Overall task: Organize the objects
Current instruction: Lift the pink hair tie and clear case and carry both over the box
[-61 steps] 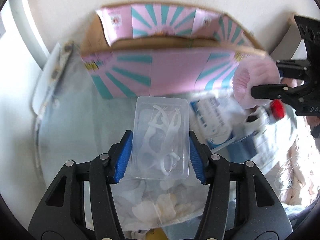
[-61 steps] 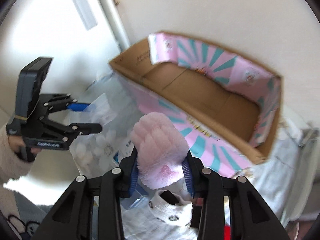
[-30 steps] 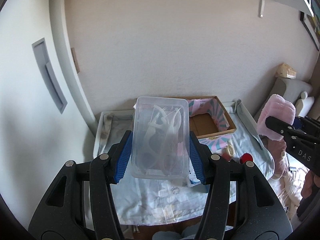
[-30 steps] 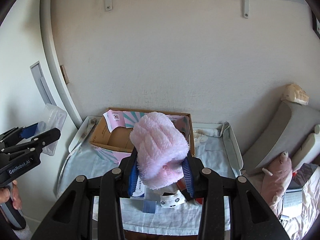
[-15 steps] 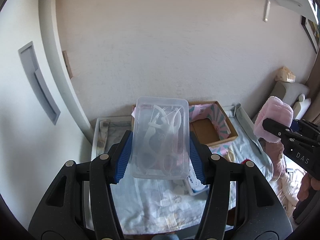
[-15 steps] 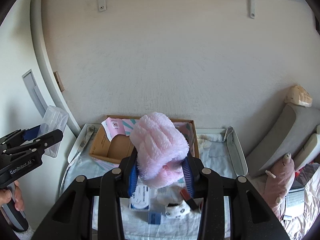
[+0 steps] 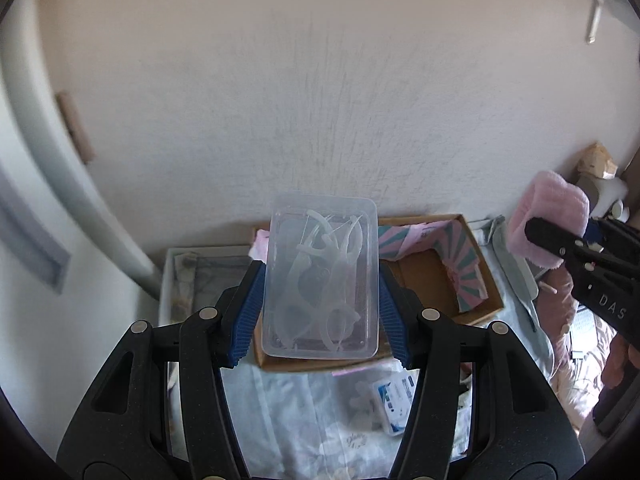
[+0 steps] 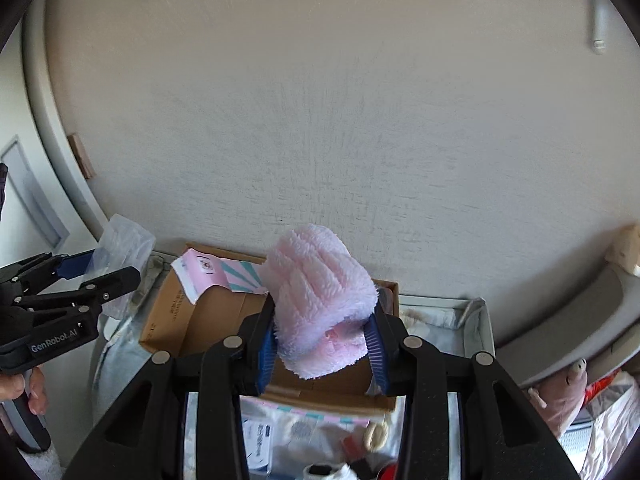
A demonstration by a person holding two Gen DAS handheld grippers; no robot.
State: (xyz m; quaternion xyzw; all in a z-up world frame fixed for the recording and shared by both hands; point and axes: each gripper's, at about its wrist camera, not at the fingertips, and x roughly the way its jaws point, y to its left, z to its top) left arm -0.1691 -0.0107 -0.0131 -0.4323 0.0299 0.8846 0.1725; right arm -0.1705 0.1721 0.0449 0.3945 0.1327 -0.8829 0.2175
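Both grippers are loaded: my left gripper (image 7: 320, 312) is clamped on the clear floss-pick case (image 7: 322, 280), my right gripper (image 8: 320, 344) on the pink fluffy sock (image 8: 320, 300), each held above the cardboard box (image 7: 436, 276) against the far wall. I'd lower each over the opening before letting go. Since half a second ago the box has drawn nearer.

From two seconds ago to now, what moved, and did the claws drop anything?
Both claws pulled up and back from the cardboard box, which now looks small and far below instead of close. Nothing was dropped: the left claw still grips the clear floss-pick case, and the right claw still grips the fluffy pink sock.
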